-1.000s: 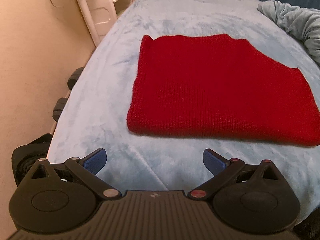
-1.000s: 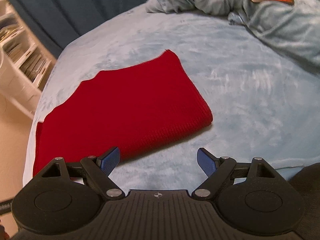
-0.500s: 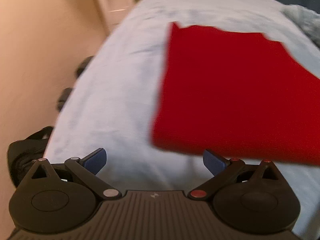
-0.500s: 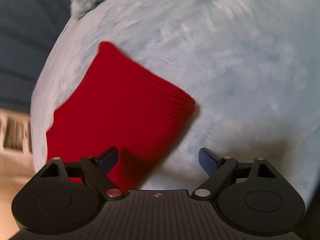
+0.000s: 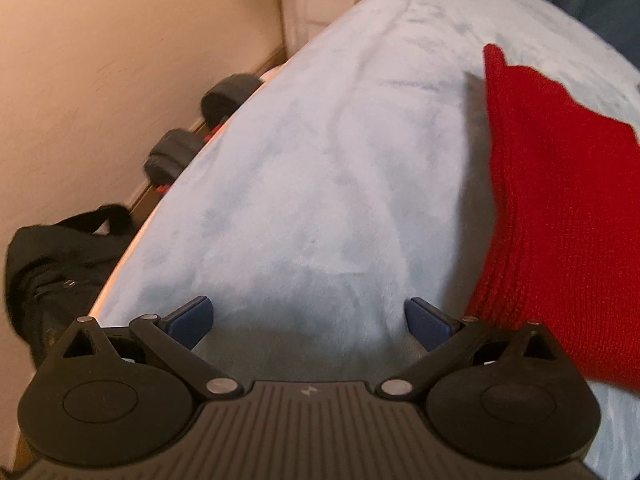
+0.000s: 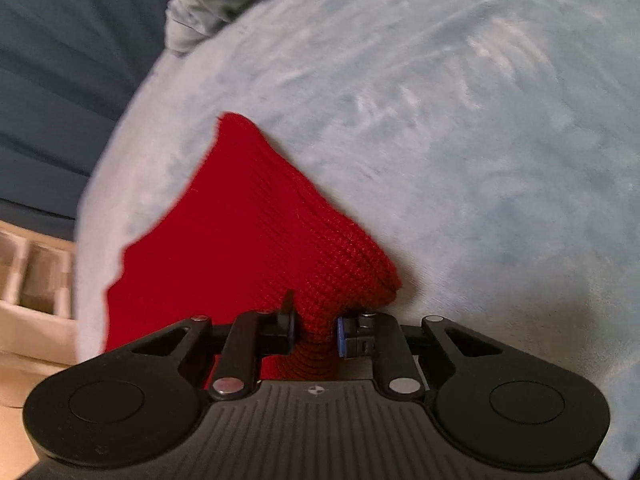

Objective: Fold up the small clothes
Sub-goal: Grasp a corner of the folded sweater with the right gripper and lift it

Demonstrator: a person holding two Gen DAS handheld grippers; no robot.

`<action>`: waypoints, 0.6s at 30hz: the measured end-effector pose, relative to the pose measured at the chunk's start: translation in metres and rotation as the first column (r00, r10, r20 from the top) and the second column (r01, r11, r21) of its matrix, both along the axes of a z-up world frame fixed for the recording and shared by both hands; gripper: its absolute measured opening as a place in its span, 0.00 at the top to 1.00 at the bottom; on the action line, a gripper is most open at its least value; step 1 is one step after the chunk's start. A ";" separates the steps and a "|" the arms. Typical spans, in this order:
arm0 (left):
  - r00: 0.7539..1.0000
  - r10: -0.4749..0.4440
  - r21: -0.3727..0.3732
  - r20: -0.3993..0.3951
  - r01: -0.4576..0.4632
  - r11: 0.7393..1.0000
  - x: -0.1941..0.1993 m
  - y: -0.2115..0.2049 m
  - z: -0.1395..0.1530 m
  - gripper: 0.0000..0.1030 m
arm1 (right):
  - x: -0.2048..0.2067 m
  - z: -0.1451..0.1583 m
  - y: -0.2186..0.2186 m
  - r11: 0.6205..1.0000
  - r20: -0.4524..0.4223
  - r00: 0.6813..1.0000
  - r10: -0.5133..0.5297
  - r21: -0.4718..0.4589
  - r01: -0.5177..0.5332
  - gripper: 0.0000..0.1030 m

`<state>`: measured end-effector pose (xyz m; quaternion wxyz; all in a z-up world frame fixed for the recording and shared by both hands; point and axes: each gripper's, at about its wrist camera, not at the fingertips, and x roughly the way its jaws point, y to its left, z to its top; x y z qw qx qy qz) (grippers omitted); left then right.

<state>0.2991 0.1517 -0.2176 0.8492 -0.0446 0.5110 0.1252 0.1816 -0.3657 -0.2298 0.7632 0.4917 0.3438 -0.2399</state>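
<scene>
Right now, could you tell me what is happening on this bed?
A person with a gripper in each hand is folding a red knit garment on a pale blue blanket. The right gripper has its jaws closing on the garment's near corner. The left gripper is open over bare blanket beside the garment, holding nothing.
</scene>
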 end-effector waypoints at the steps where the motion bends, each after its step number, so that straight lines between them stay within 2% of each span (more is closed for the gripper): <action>1: 1.000 -0.008 -0.013 0.023 0.008 1.000 -0.004 0.001 -0.002 0.00 | 0.006 0.004 0.003 1.000 -0.036 0.999 0.000 -0.024 -0.001 0.82; 3: 0.999 -0.006 -0.031 0.042 0.007 0.999 -0.008 0.003 -0.003 0.00 | 0.019 0.020 0.010 0.996 -0.102 0.995 0.016 -0.088 -0.025 0.84; 5: 0.999 0.006 -0.056 0.050 -0.003 0.998 -0.007 0.005 -0.001 0.00 | 0.036 0.047 0.023 0.975 -0.155 0.987 0.049 -0.206 -0.081 0.85; 7: 0.998 0.036 -0.096 0.053 -0.031 0.995 -0.006 0.013 0.000 0.00 | 0.058 0.089 0.053 0.898 -0.169 0.978 0.122 -0.401 -0.181 0.85; 9: 0.996 0.068 -0.145 0.062 -0.058 0.988 -0.009 0.021 0.005 0.00 | 0.082 0.131 0.104 0.745 -0.166 0.959 0.231 -0.603 -0.284 0.86; 11: 0.992 0.104 -0.204 0.075 -0.086 0.975 -0.011 0.032 0.010 0.00 | 0.104 0.163 0.170 0.541 -0.179 0.913 0.368 -0.757 -0.366 0.86; 13: 0.987 0.137 -0.242 0.088 -0.112 0.964 -0.013 0.042 0.015 0.00 | 0.114 0.173 0.249 0.282 -0.234 0.812 0.535 -0.856 -0.433 0.86; 14: 0.984 0.152 -0.251 0.093 -0.124 0.960 -0.014 0.047 0.016 0.00 | 0.112 0.168 0.289 0.138 -0.285 0.737 0.613 -0.880 -0.455 0.85; 15: 0.981 0.167 -0.258 0.095 -0.138 0.956 -0.013 0.051 0.017 0.00 | 0.105 0.154 0.332 -0.025 -0.358 0.627 0.692 -0.880 -0.474 0.85; 16: 0.978 0.184 -0.270 0.095 -0.153 0.951 -0.011 0.056 0.018 0.00 | 0.097 0.139 0.360 -0.144 -0.424 0.535 0.731 -0.862 -0.487 0.85; 17: 0.975 0.200 -0.286 0.095 -0.166 0.944 -0.012 0.060 0.018 0.00 | 0.086 0.115 0.391 -0.283 -0.510 0.410 0.757 -0.820 -0.497 0.85; 18: 0.973 0.213 -0.302 0.093 -0.176 0.937 -0.013 0.064 0.019 0.00 | 0.078 0.092 0.410 -0.371 -0.575 0.313 0.756 -0.771 -0.518 0.85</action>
